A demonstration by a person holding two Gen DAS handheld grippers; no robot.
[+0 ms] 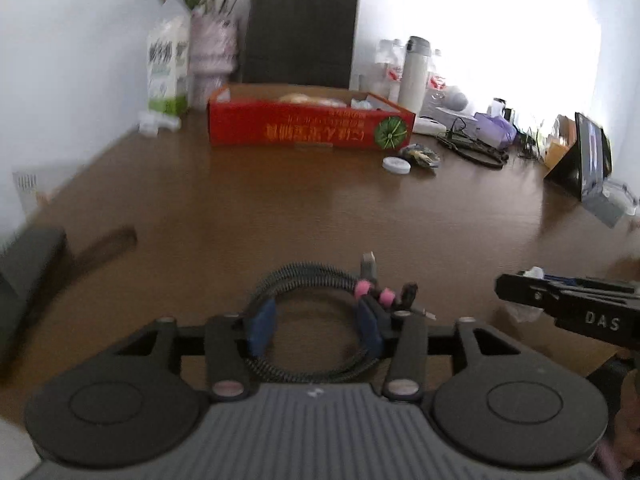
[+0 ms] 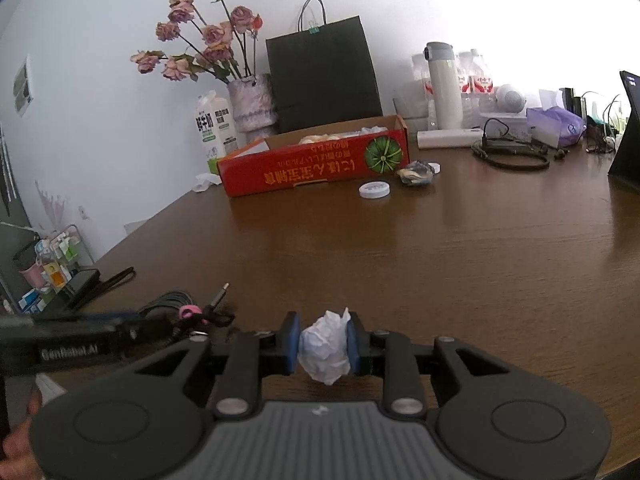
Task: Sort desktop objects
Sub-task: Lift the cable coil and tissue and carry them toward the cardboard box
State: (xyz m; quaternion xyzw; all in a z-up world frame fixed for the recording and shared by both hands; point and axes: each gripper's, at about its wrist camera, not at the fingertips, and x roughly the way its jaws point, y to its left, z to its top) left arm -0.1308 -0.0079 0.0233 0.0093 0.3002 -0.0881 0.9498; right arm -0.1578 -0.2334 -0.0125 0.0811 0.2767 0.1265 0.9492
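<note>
A coiled black braided cable (image 1: 316, 276) with pink ties lies on the brown table (image 1: 280, 208) right at my left gripper (image 1: 316, 330). The blue pads (image 1: 262, 328) stand apart over the coil's two sides, and the jaws look open. My right gripper (image 2: 323, 346) is shut on a crumpled white tissue (image 2: 326, 356), held just above the table near its front edge. In the left wrist view the right gripper's black body (image 1: 580, 312) shows to the right of the cable. A red cardboard box (image 2: 316, 164) with items inside sits at the back.
A white lid (image 2: 374, 191) and a crumpled wrapper (image 2: 418, 172) lie beside the red box. Behind it stand a black paper bag (image 2: 324, 80), a flower vase (image 2: 252, 104), a milk carton (image 2: 216, 128) and a thermos (image 2: 444, 88). Cables and a tablet (image 2: 628, 132) crowd the right; a dark case (image 1: 28, 268) lies left.
</note>
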